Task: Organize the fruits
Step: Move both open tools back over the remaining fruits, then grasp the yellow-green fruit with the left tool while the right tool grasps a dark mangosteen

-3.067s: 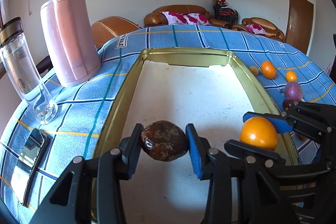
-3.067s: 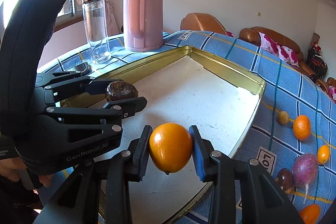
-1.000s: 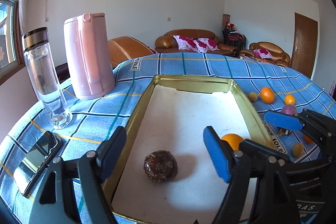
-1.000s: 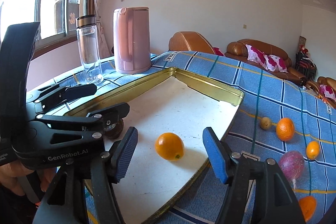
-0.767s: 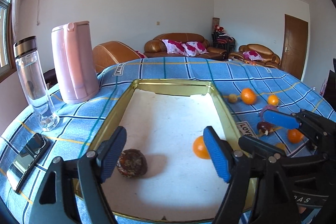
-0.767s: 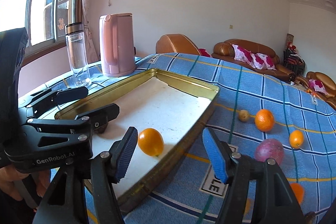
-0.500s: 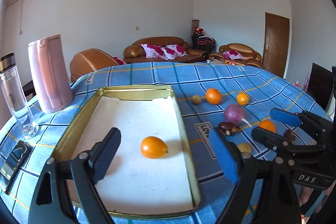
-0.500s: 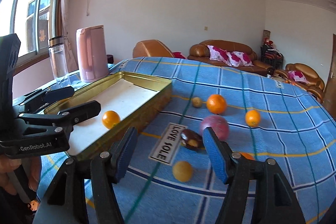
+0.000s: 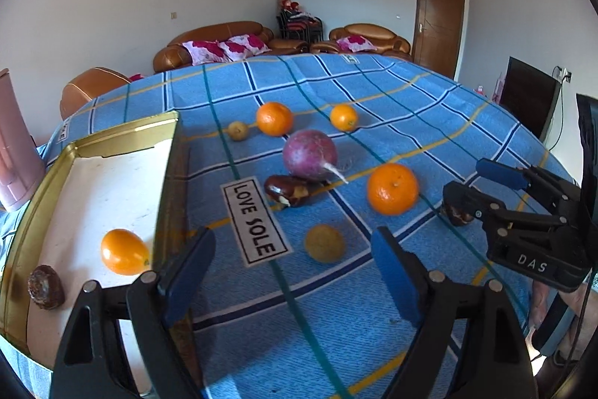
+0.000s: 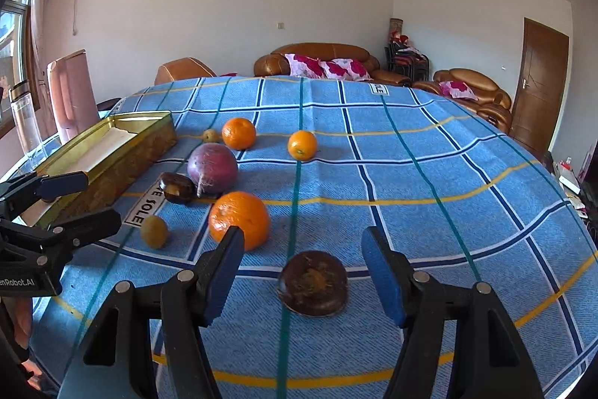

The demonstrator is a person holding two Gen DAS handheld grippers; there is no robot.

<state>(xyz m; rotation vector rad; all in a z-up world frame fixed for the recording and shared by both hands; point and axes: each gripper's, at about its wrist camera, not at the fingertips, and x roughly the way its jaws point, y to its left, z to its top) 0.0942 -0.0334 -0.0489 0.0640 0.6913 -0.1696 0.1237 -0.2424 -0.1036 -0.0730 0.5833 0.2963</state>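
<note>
My left gripper [image 9: 291, 260] hovers over the blue checked cloth with its jaws closing and nothing between them. A small yellow-green fruit [image 9: 324, 243] lies just ahead of it. My right gripper [image 10: 302, 249] is open, and a dark brown fruit [image 10: 313, 283] sits on the cloth between its fingers, untouched. An orange [image 10: 239, 219] lies beside the left finger. Farther off are a purple fruit [image 10: 212, 168], another dark fruit [image 10: 176, 188] and two oranges. The gold tray [image 9: 164, 175] holds an orange [image 9: 124, 251] and a brown fruit [image 9: 45, 287].
A pink kettle [image 10: 71, 92] and a glass bottle [image 10: 24, 115] stand behind the tray at the left. A "LOVE SOLE" label [image 9: 256, 219] is sewn on the cloth. The round table drops away at the right and near edges.
Both grippers let go of their fruit in the tray, the left a brown fruit and the right an orange. They then swung right to the loose fruit on the cloth.
</note>
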